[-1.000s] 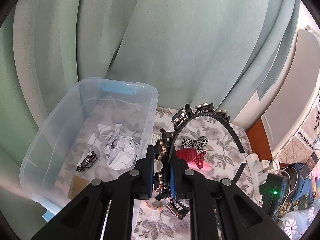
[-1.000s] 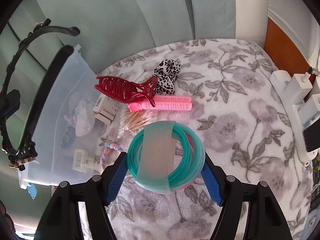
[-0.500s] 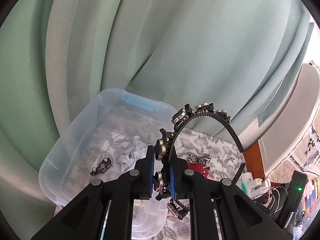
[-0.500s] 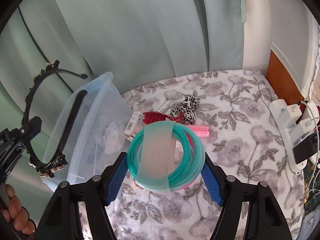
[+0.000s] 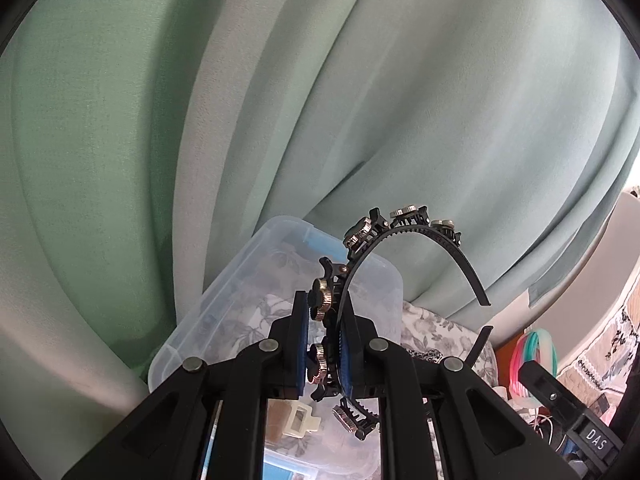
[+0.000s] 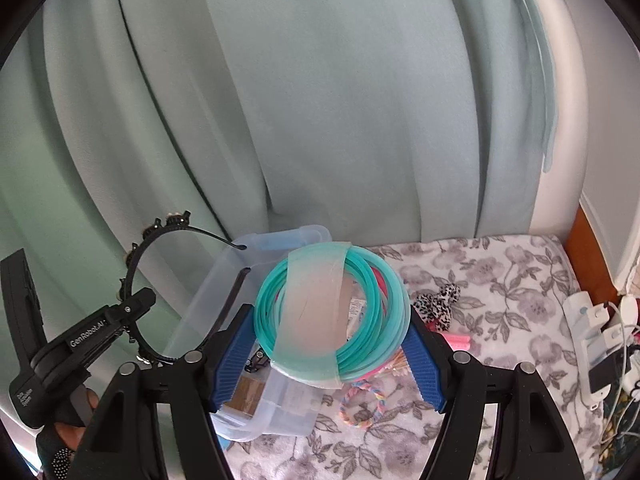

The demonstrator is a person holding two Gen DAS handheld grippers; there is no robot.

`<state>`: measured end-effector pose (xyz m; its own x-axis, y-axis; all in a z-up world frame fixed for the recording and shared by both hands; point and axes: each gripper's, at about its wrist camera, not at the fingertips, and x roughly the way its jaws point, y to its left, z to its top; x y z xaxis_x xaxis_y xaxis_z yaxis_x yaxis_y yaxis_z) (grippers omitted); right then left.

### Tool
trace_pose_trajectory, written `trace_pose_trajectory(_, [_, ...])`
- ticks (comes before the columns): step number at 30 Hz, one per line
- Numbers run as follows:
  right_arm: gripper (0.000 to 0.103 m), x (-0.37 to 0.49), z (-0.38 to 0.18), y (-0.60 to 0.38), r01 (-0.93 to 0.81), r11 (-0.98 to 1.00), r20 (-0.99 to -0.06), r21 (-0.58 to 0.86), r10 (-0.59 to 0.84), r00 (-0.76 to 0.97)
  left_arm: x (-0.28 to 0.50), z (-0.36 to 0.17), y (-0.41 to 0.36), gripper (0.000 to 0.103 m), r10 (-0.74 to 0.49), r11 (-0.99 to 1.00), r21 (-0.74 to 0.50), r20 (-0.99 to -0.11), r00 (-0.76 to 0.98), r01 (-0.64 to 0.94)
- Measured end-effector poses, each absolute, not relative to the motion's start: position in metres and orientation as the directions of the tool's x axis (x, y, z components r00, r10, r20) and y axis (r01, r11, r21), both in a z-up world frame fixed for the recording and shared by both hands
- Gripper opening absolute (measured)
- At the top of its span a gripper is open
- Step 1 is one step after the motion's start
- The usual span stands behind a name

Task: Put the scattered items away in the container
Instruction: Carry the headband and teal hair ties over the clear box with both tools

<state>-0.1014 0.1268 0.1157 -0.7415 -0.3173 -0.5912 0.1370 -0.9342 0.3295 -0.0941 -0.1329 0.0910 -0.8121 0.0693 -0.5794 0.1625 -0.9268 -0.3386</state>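
Note:
My left gripper (image 5: 324, 344) is shut on a black studded headband (image 5: 424, 236), held in the air above the clear plastic container (image 5: 240, 292). The same headband (image 6: 160, 236) and left gripper (image 6: 132, 308) show at the left of the right wrist view, beside the container (image 6: 224, 264). My right gripper (image 6: 332, 336) is shut on a bundle of teal and pink rings (image 6: 360, 276) wrapped in a clear band, lifted above the container's right side. The ring bundle (image 5: 536, 348) also appears at the right of the left wrist view.
On the floral cloth (image 6: 500, 280) lie a leopard-print scrunchie (image 6: 438, 300), a pink roller (image 6: 456, 340), a braided pastel loop (image 6: 362, 404) and cotton swabs. A white power strip (image 6: 592, 336) with plugs sits at the right. Green curtains (image 6: 320, 100) hang behind.
Both grippers have risen with their loads. The table and container have sunk lower in both views, and the left gripper has swung over the container.

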Motion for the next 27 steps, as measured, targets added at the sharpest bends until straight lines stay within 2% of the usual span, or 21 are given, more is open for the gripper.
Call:
trace_pose_trajectory(6, [0.074, -0.102, 0.131, 0.098, 0.217, -0.924, -0.567, 0.314, -0.366, -0.738, -0.087, 0.089, -0.156, 0.013, 0.024, -0.913, -0.345, -0.580, -0.815, 0.219])
trace_pose_trajectory(27, [0.074, -0.116, 0.115, 0.018, 0.384, -0.879, -0.626, 0.281, -0.471, -0.621, -0.078, 0.062, -0.186, 0.013, -0.079, -0.893, -0.294, -0.642, -0.762, 0.340])
